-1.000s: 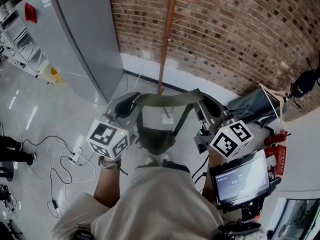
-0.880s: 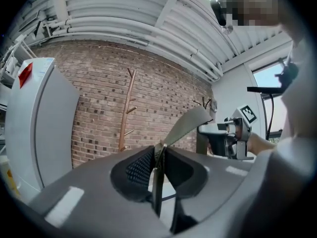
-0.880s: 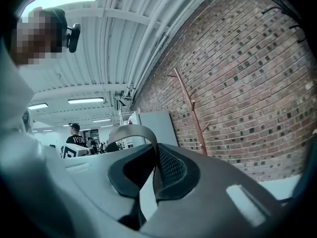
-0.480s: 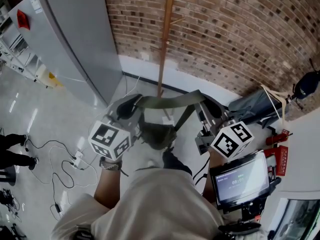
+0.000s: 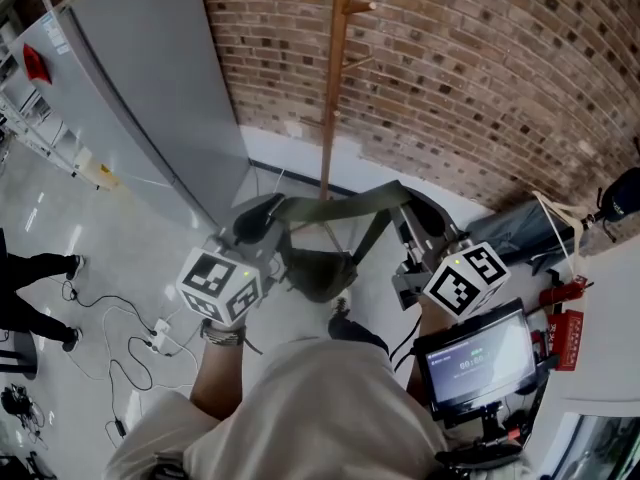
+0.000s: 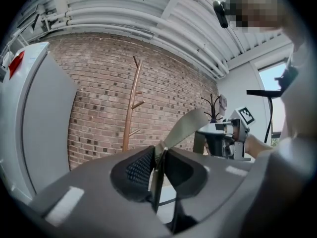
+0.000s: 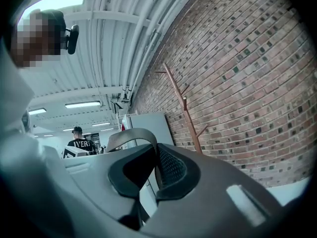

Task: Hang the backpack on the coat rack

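An olive backpack point(image 5: 318, 273) hangs by its strap point(image 5: 345, 202), which is stretched between my two grippers. My left gripper point(image 5: 262, 214) is shut on the strap's left end, and the webbing point(image 6: 185, 125) runs out of the closed jaws point(image 6: 158, 158) toward the right gripper's marker cube point(image 6: 246, 115). The right end is pinched in my right gripper point(image 5: 412, 211), where the strap point(image 7: 132, 135) loops out of the shut jaws point(image 7: 156, 168). Straight ahead, the wooden coat rack point(image 5: 332, 78) stands against the brick wall, its pegs point(image 6: 137, 104) bare; it also shows as a rack point(image 7: 184, 107) in the right gripper view.
A tall grey cabinet point(image 5: 150, 98) stands left of the rack. Cables point(image 5: 150, 333) lie on the floor at left, near a bystander's legs point(image 5: 40, 268). A dark bag point(image 5: 520, 226) leans on the wall at right. A screen point(image 5: 470, 353) is mounted by my right hand.
Both grippers have carried the backpack forward, closer to the coat rack and the brick wall. The grips on the strap are unchanged.
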`<action>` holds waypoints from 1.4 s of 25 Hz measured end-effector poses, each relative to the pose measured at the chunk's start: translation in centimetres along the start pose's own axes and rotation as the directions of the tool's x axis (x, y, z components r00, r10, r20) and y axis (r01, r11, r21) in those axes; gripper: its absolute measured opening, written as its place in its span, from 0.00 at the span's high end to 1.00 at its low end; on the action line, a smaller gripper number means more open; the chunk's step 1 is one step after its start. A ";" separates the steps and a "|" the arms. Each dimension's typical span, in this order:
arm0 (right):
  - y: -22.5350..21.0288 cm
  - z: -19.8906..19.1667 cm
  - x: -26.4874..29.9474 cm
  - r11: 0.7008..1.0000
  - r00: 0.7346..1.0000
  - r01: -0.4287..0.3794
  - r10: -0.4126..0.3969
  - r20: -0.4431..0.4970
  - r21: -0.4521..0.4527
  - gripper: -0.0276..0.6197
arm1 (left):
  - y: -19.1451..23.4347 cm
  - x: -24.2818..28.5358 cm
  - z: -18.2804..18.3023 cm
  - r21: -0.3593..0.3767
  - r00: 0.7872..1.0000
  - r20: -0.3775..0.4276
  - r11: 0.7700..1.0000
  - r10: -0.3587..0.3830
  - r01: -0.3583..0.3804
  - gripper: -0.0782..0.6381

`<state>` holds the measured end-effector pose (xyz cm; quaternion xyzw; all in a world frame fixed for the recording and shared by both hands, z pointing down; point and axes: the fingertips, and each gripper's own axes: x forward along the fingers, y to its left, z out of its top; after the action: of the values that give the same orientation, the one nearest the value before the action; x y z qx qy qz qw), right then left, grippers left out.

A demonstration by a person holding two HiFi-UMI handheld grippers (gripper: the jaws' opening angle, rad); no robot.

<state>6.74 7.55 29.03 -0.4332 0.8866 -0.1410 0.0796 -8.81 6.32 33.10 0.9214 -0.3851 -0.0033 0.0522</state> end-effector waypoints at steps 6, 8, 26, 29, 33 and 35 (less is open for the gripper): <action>-3.3 0.4 2.7 1.000 1.000 -0.017 0.017 -0.015 0.013 0.94 | 2.0 3.1 -0.4 -0.018 1.000 -0.015 0.999 0.027 -0.027 0.83; -4.2 0.6 3.7 0.999 0.999 -0.029 0.029 -0.020 0.019 0.94 | 2.6 4.1 -0.4 -0.019 0.999 -0.019 0.999 0.035 -0.035 0.83; -13.8 2.3 11.1 0.985 0.982 -0.158 0.164 -0.097 0.066 0.94 | 7.2 13.0 -0.6 -0.096 0.984 -0.034 0.979 0.176 -0.178 0.83; -14.9 2.4 12.2 0.980 0.976 -0.183 0.191 -0.104 0.079 0.94 | 7.9 14.0 -0.7 -0.100 0.979 -0.036 0.974 0.202 -0.205 0.83; -16.0 2.5 13.7 0.976 0.971 -0.201 0.210 -0.113 0.088 0.94 | 9.1 15.1 -0.7 -0.110 0.974 -0.041 0.967 0.225 -0.228 0.83; -16.8 2.5 14.2 0.975 0.970 -0.202 0.212 -0.118 0.093 0.94 | 9.6 15.7 -0.9 -0.114 0.973 -0.044 0.966 0.228 -0.232 0.83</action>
<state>11.20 -13.95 31.74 -0.3250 0.9238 -0.1947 0.0544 -4.52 -11.39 35.49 0.8658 -0.4876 -0.0060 0.1124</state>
